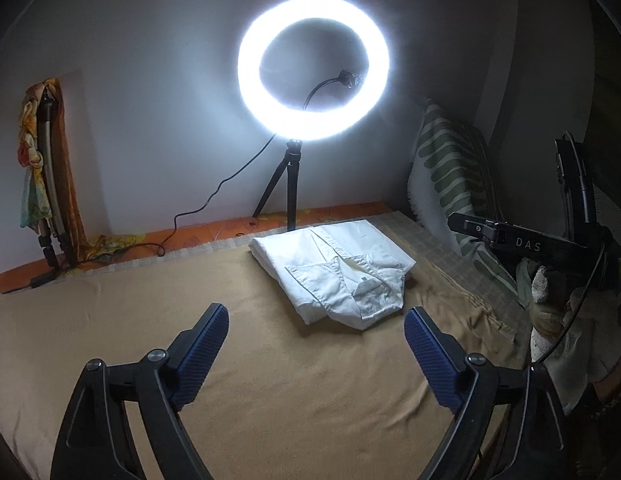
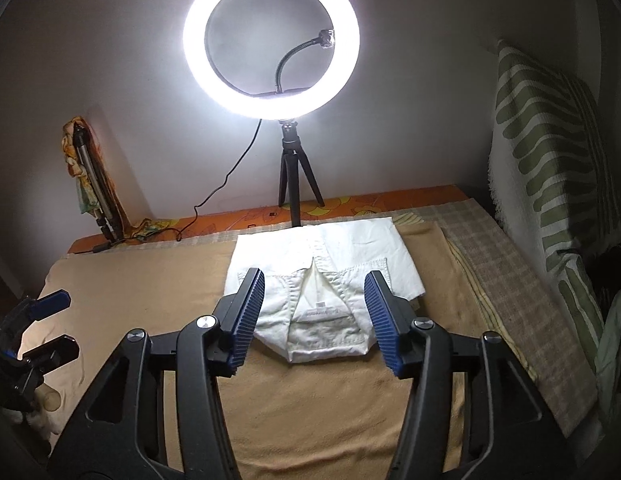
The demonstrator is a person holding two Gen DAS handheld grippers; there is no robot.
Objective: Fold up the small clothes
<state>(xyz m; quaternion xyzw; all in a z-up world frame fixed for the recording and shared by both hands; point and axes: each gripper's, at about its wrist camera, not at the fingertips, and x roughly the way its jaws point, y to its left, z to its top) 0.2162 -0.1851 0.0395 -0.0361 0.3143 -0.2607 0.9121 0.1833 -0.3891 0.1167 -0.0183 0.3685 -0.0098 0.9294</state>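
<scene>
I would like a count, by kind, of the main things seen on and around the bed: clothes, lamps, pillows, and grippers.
White folded garment: 1
Ring light on a tripod: 1
Green striped pillow: 1
Grippers: 2, the left gripper and the right gripper, both open and holding nothing
Total: 5

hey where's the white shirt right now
The folded white shirt lies on the tan blanket, centred in the right wrist view just beyond the open right gripper, in front of the ring light tripod.
</scene>
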